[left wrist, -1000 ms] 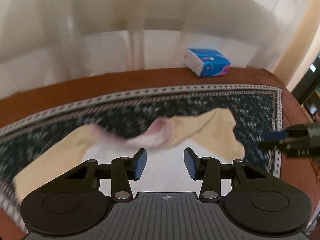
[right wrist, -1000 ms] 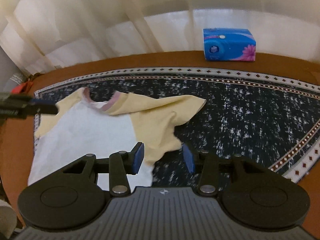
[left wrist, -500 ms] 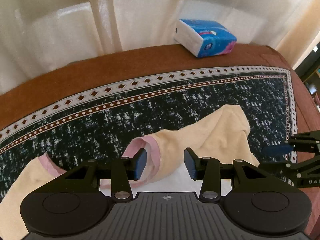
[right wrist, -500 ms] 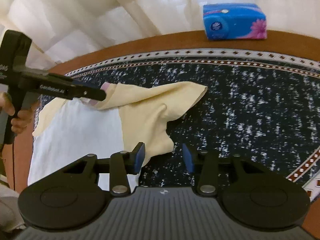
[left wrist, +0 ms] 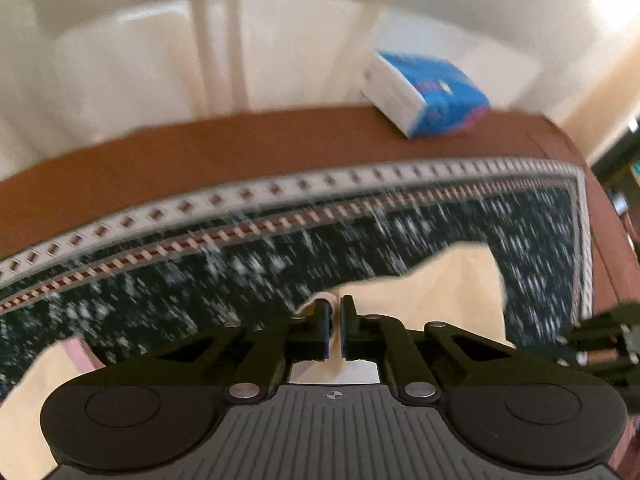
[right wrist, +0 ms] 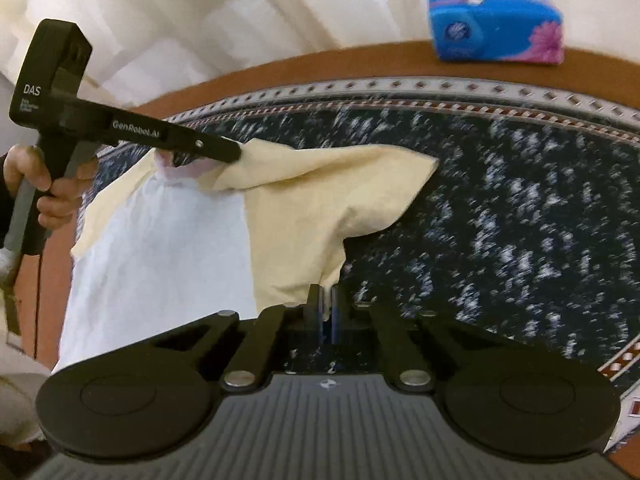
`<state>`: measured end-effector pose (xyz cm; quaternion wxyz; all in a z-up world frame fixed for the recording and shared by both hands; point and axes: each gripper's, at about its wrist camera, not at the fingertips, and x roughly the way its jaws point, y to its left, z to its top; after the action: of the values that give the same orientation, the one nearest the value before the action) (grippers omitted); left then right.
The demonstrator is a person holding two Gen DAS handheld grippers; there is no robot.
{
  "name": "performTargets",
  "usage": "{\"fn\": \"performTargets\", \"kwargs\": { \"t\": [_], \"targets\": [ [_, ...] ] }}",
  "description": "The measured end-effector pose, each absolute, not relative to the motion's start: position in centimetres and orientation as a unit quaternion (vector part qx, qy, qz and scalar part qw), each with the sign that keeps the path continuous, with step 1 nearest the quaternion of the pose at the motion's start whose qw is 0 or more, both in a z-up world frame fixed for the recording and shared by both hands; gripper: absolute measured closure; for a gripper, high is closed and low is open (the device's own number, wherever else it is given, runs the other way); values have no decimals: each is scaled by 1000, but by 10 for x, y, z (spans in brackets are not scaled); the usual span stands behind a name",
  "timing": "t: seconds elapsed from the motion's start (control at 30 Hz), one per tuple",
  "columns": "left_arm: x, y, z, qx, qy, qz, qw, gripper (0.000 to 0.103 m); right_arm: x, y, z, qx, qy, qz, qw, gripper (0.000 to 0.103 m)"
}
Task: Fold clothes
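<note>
The shirt (right wrist: 160,248), white in the body with pale yellow sleeves and a pink neck trim, lies face-up on the dark speckled cloth (right wrist: 520,220) that covers the brown table (right wrist: 592,58), toward the left side as your right camera sees it. Its right-hand sleeve (right wrist: 332,184) spreads outward across the cloth, and that sleeve is what both tools have hold of. Your left gripper (right wrist: 236,152) has just been closing and now pinches the fabric at the neck end of that shoulder, beside the pink collar (left wrist: 324,299). Your right gripper (right wrist: 326,300) has likewise just been closing and now nips the yellow cloth at the underarm edge, where sleeve meets body. The line between the two grips runs down the shoulder side of the garment, roughly along its length, with the sleeve lying outboard of it and the white body inboard, toward your left hand (right wrist: 44,184). In my judgement the coming fold swings the sleeve inward over that line, so both grips must travel together. A blue tissue pack (right wrist: 496,24) stands at the far table edge, well apart from the work.
</note>
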<state>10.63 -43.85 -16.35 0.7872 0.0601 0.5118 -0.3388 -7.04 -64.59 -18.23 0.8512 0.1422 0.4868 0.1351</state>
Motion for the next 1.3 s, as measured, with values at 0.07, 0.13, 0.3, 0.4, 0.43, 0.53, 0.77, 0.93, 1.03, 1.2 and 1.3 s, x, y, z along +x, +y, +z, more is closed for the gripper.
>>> {"fn": "performTargets", "kwargs": {
  "t": [0.07,0.13,0.3,0.4,0.43,0.53,0.77,0.93,1.03,1.2,1.3],
  "targets": [
    [115,-437,-163,58,510,-329,792,102,-76,-650,-173,146,471,116,862,99],
    [120,-440,-167,63,512,-324,793,102,-85,-655,-164,151,459,100,870,99],
    [120,-457,-183,90,514,-314,793,102,-100,-656,-174,151,482,71,860,99],
    [118,-457,-186,89,507,-311,799,102,-104,-653,-186,159,504,66,846,99],
    [119,-456,-186,84,508,-311,799,102,-105,-653,-188,161,508,66,844,99],
    [128,-454,-186,63,519,-307,795,91,-107,-656,-188,167,514,65,839,96],
    [148,-440,-180,-15,550,-318,772,32,-101,-673,-160,161,475,40,864,88],
    [165,-425,-171,-65,554,-322,765,33,-72,-679,-155,159,452,51,876,85],
    [167,-414,-159,-59,539,-329,773,34,-52,-675,-154,144,446,64,881,84],
    [148,-408,-155,19,533,-362,765,35,-26,-674,-168,112,463,60,877,67],
    [133,-419,-170,74,536,-367,756,38,-17,-682,-181,118,477,49,870,67]
  ]
}}
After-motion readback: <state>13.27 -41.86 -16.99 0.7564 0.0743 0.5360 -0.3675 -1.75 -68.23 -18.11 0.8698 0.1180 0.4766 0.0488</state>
